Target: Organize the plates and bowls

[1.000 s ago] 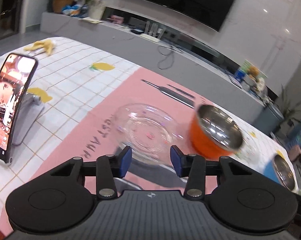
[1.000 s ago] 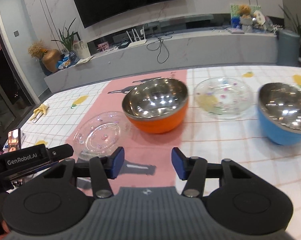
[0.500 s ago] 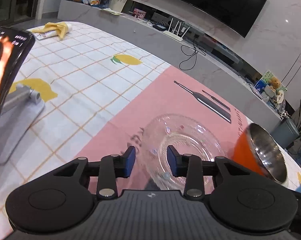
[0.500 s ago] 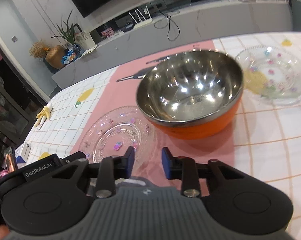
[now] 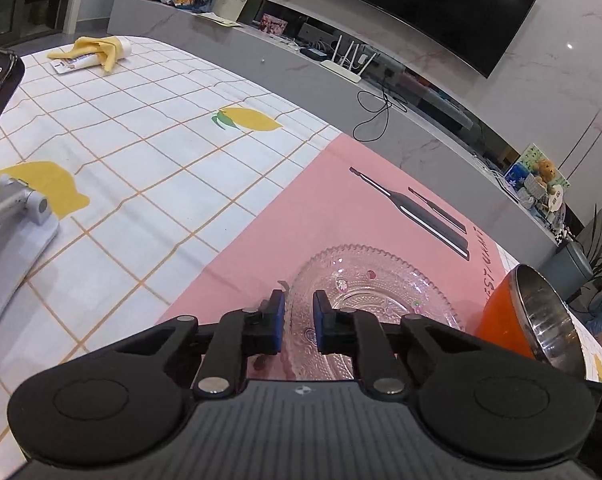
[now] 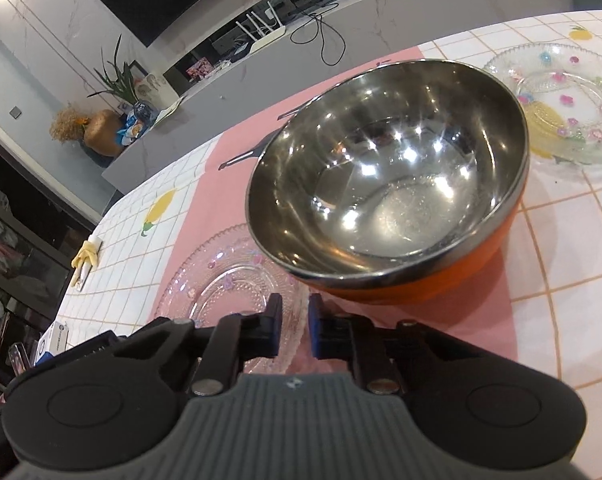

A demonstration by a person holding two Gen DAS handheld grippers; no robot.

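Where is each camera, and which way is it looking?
Left wrist camera: sits on the left gripper, looking forward and down across the table at the glass plate; its two fingers close on the plate's rim.
Right wrist camera: sits on the right gripper, looking forward and down at the orange bowl; its fingers close on the same plate's rim.
Both views share that glass plate, the orange bowl and the pink mat.

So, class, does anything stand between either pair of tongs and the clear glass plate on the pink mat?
Nothing visible does. Both the left tongs and right tongs have just been closing on the rim of the glass plate. The orange bowl stands beside it, not between.
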